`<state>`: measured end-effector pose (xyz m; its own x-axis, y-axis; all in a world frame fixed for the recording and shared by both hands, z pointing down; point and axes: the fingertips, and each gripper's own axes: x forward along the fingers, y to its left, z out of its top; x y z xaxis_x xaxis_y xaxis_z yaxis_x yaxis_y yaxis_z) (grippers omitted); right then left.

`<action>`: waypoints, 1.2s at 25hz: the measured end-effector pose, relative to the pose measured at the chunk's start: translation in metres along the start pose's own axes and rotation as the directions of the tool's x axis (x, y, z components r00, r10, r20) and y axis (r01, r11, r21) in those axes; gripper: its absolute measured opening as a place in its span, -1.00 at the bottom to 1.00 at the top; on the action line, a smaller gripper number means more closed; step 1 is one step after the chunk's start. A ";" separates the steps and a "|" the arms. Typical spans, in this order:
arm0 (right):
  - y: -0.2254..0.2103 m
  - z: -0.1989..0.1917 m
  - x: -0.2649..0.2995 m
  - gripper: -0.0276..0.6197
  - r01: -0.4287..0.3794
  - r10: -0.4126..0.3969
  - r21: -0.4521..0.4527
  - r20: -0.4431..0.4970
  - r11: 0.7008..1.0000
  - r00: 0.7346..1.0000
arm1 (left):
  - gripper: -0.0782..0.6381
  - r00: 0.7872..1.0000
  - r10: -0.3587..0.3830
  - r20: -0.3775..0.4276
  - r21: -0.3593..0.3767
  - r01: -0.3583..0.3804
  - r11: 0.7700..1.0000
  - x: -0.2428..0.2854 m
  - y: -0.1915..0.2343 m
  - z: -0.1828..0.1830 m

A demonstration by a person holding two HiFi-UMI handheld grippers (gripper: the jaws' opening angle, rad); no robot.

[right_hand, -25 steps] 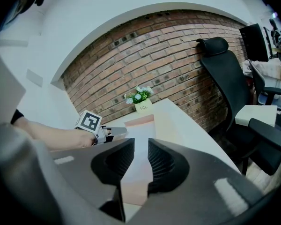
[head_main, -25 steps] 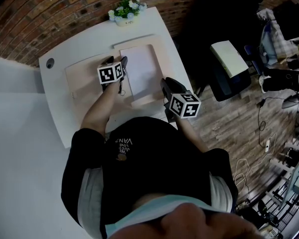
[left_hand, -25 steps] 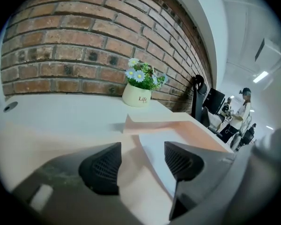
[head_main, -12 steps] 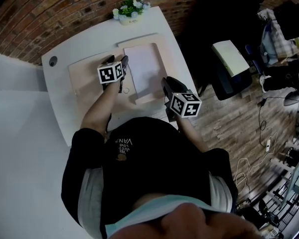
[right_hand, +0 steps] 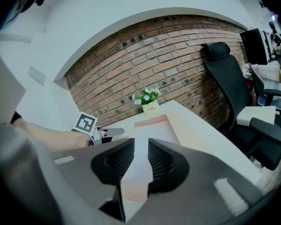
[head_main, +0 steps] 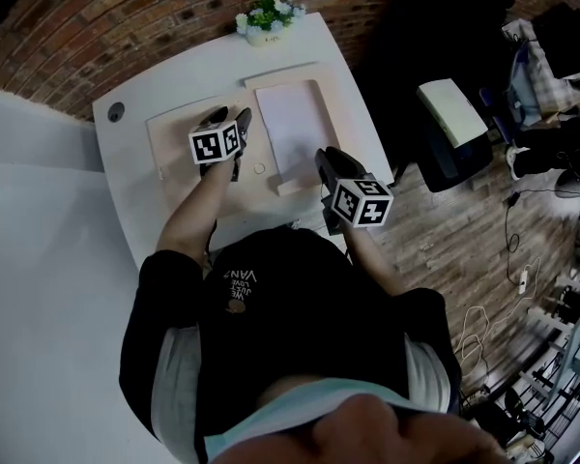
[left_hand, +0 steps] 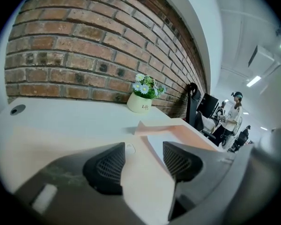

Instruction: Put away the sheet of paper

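The sheet of paper is seen lying flat in the right half of an open pink folder on the white desk, and the folder is not yet closed over it. The left gripper is held above the bare left half of the folder. Its jaws are wide apart and have just been closing a little, but nothing is gripped between them; only the folder surface is seen through the gap. The right gripper is held just beside the near right corner of the folder. Its jaws are only a little apart, and the pink edge is seen through the gap without being pressed by the pads, so this tool is judged to be empty as well. Several faults can be expected from here. The sheet is loose, so it may be pushed out of place or creased if the left cover is folded over too quickly, or if a jaw is dragged across it. If the thin cover is pinched too near its edge, it may slip out of the pads and fall back. The folder may also be shifted on the smooth desk if it is not held down by the other tool. The flower pot stands near the far edge of the folder and may be struck if a gripper is swung wide.
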<state>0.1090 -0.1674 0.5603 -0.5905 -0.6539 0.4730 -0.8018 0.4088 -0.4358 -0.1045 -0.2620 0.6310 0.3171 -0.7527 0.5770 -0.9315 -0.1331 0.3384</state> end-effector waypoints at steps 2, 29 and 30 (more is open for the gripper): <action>0.005 -0.001 -0.001 -0.64 0.006 -0.006 -0.001 0.007 1.000 1.000 | -0.09 1.000 -0.017 0.006 0.002 0.017 1.000 -0.006 -0.001 0.000; 0.068 -0.015 0.001 -0.68 0.055 -0.054 -0.004 0.080 0.998 0.995 | -0.78 0.962 -0.224 0.158 0.125 0.206 0.971 -0.074 -0.007 0.029; 0.070 -0.016 0.001 -0.70 0.055 -0.054 -0.005 0.082 0.998 0.995 | -0.78 0.960 -0.231 0.160 0.132 0.211 0.969 -0.077 -0.007 0.030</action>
<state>0.0510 -0.1299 0.5428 -0.5365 -0.7252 0.4315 -0.8335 0.3752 -0.4057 -0.1273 -0.2222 0.5621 0.4906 -0.7952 0.3564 -0.8590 -0.3726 0.3511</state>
